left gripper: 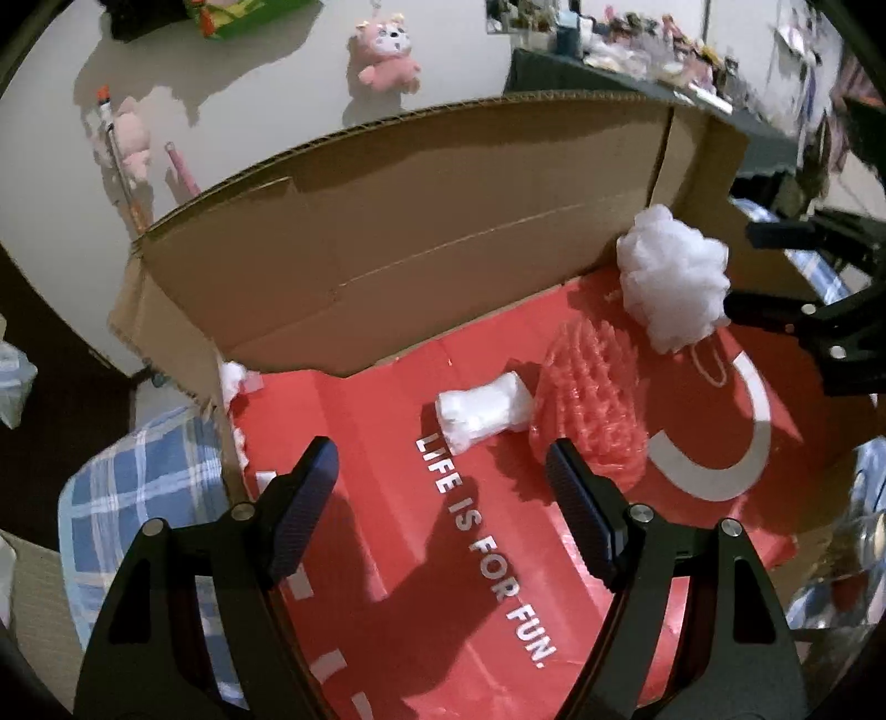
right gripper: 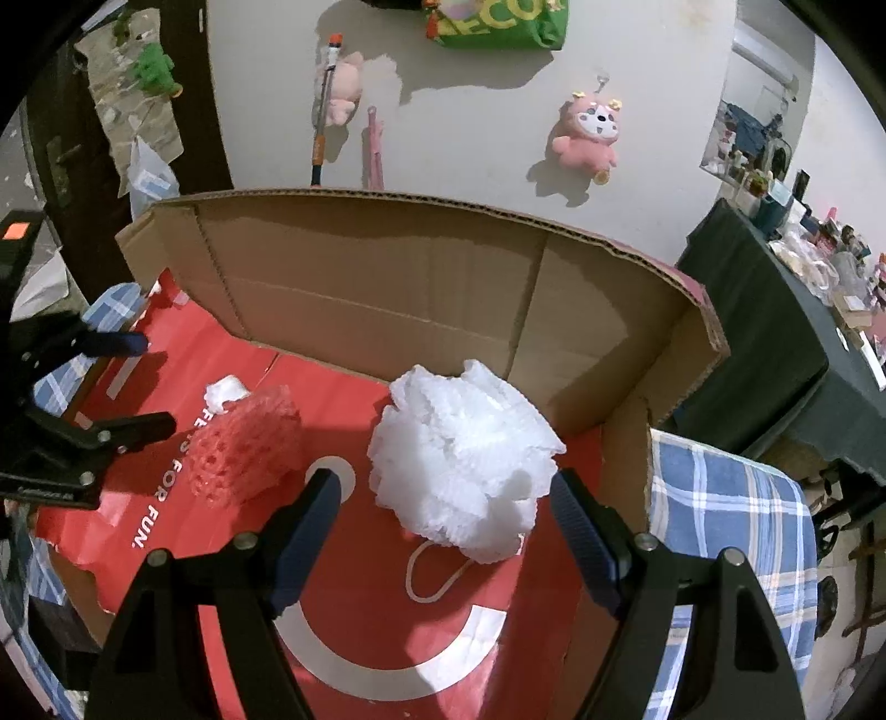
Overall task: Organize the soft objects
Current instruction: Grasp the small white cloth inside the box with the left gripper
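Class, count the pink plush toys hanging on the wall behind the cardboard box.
2. One pink plush toy hangs right of centre; another hangs left, beside an orange-tipped stick. The box could hide others.

Green bag (right gripper: 498, 25) cut off by the top edge.

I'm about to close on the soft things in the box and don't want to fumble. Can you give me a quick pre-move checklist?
1. Right gripper open wide enough: ok, nothing held.
2. White mesh puff lined up between the right fingers: ok, just ahead of the tips.
3. Left gripper open and empty: ok.
4. Red mesh sponge within the left gripper's line: not ok, it sits off toward one finger.
5. White foam piece apart from the red mesh sponge: not ok, they touch.
6. Puff's cord free of snags: cannot tell.
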